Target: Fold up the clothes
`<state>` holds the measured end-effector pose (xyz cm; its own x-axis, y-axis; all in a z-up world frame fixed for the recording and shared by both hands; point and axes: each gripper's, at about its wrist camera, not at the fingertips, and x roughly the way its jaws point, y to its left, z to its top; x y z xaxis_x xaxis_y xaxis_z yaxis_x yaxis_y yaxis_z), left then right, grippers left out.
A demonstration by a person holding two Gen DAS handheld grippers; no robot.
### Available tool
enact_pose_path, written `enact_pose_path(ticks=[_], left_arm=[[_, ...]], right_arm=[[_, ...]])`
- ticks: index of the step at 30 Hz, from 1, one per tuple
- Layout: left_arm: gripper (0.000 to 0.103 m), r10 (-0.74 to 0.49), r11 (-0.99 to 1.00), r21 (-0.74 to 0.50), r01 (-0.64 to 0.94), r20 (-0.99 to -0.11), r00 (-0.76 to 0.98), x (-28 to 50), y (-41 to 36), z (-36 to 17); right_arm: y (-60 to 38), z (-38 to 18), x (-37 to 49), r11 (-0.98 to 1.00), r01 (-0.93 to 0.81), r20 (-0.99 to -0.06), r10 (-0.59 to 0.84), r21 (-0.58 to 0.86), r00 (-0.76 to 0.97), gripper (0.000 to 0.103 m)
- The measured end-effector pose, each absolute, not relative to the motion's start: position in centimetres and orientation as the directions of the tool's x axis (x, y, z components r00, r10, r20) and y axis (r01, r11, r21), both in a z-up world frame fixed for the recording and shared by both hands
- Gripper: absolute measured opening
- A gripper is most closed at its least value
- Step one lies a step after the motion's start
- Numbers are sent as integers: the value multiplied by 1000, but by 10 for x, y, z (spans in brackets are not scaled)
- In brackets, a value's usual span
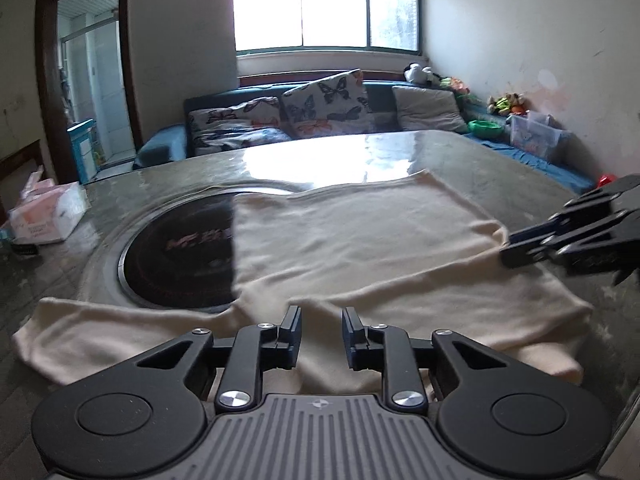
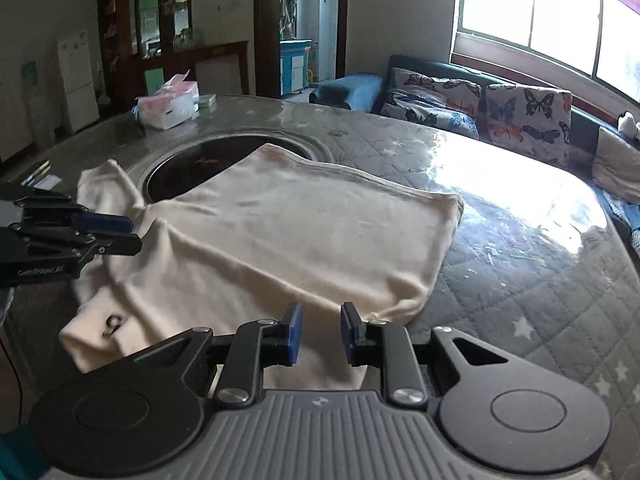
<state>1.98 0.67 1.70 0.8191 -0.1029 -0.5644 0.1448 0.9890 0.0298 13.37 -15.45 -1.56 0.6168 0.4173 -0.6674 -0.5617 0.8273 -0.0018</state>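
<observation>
**Cream garment spread across a table as two grippers close in on its near edge**

Left wrist view: The left gripper [image 1: 320,338] sits low over the near edge of a cream garment [image 1: 352,240], its blue-padded jaws standing a narrow gap apart with a raised ridge of the fabric running up between them; whether the pads actually pinch the cloth cannot be told. The garment lies flat on a grey table [image 1: 500,168] under a glossy clear cover, one side draped over a round black cooktop [image 1: 180,256] set into the tabletop. The right gripper [image 1: 516,246] reaches in from the right edge, its fingertips at the garment's right side. A tissue box [image 1: 48,216] rests at the table's left end; a sofa with butterfly cushions [image 1: 324,100] stands behind, below a bright window.

Right wrist view: The right gripper [image 2: 320,336] hovers above the garment's [image 2: 304,232] near corner, jaws narrowly parted, cloth lying under and between them; a grip cannot be confirmed. The left gripper [image 2: 132,236] enters from the left, its fingertips nearly together at a fold of fabric by the sleeve. The tissue box [image 2: 172,108] stands beyond the cooktop [image 2: 188,172].
</observation>
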Motion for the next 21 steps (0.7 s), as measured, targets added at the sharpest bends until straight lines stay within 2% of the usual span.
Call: enact_pose_path(ticks=[12,18,20,21], left_arm=[[26,-57,994,46,104,-583,810,30,15,5],[27,-52,993,58,106,-584,810,19,17,1],[34,-46,993,62,101,-583,811,17,18,0],[37,-41,994,58,93,-584,811,15,20,1]], right_arm=[[-150,-24,134,830,-557,-667,398,-30,630,22],[-140,-19,120,797,-604,-659,442,-24,609,30],[-134,-21,115,779,-626,-667,453,-25,591,38],[-131,-24,113,770,-637,-675,455,-29,581,38]])
